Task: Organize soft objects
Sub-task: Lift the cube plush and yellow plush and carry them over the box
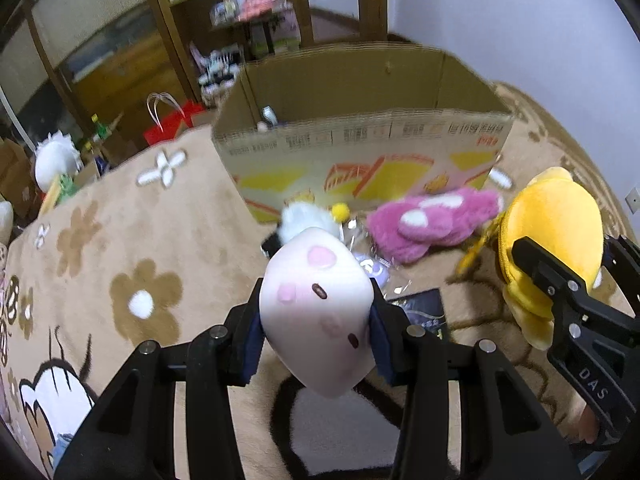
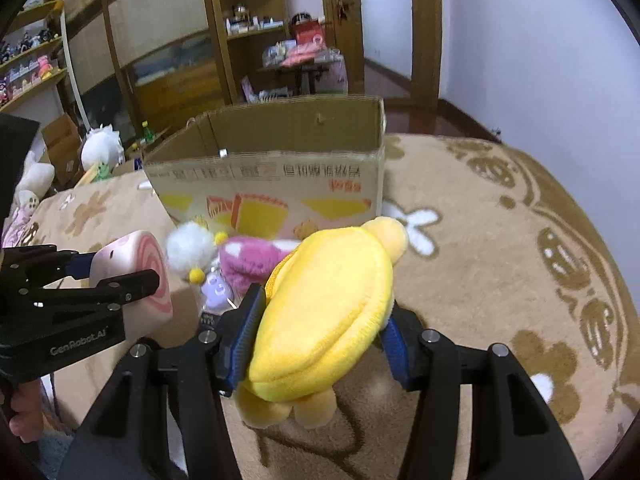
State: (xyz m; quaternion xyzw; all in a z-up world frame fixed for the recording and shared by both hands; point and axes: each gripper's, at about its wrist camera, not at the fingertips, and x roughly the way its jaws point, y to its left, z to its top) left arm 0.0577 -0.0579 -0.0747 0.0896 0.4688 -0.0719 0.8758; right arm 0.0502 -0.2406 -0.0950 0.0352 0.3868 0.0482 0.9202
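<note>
Left wrist view: the left tool (image 1: 316,332) is closed tight on a pale pink, roll-shaped plush toy with a small stitched face (image 1: 316,312), its blue pads pressed into the two flanks. The toy's long axis runs forward and up, away from the camera; in the right wrist view its far end shows a pink spiral (image 2: 150,276). The right tool (image 2: 320,336) stands about half open, clamped on a yellow, oval plush pouch with orange feet (image 2: 324,312). The pouch's long axis slants up and away towards the box, feet hanging nearest the camera.

Both toys are held above a beige rug patterned with brown flowers (image 1: 132,240). Beyond them on the rug lie a fluffy magenta plush with white patches (image 1: 432,220), a white fluffy plush with yellow pom-poms (image 2: 188,248) and a small lilac item in clear wrapping (image 2: 216,288).

Behind these stands an open cardboard box printed with yellow cake slices (image 1: 360,152). Something small and pale shows inside at its left corner, possibly a toy; the view is too blurred to tell.
</note>
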